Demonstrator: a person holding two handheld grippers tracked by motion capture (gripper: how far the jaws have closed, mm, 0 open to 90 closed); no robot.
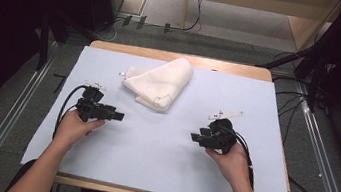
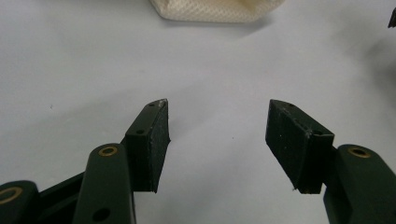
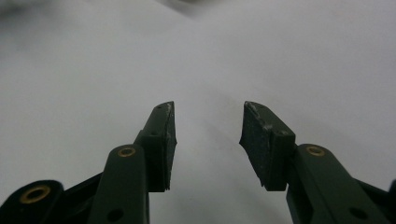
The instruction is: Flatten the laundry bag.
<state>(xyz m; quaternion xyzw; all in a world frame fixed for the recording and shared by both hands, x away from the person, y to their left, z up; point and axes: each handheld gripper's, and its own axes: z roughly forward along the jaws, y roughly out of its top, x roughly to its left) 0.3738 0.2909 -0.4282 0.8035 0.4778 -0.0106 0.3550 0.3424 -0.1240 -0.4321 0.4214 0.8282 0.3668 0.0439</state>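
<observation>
A folded cream towel point(image 1: 159, 83) lies on the white sheet toward the back of the table, and its near edge point(image 2: 217, 10) shows at the top of the left gripper view. My left gripper point(image 1: 117, 116) rests low over the sheet at the left, pointing right, open with nothing between its jaws point(image 2: 217, 135). My right gripper point(image 1: 194, 137) sits at the right, pointing left, also open and empty point(image 3: 209, 135). Both stand well short of the towel.
A white sheet point(image 1: 167, 141) covers the wooden table point(image 1: 243, 70). Cables trail from both grippers over the table's sides. Dark stands and cables point(image 1: 315, 61) flank the table on the floor, with a metal rail point(image 1: 8, 118) on each side.
</observation>
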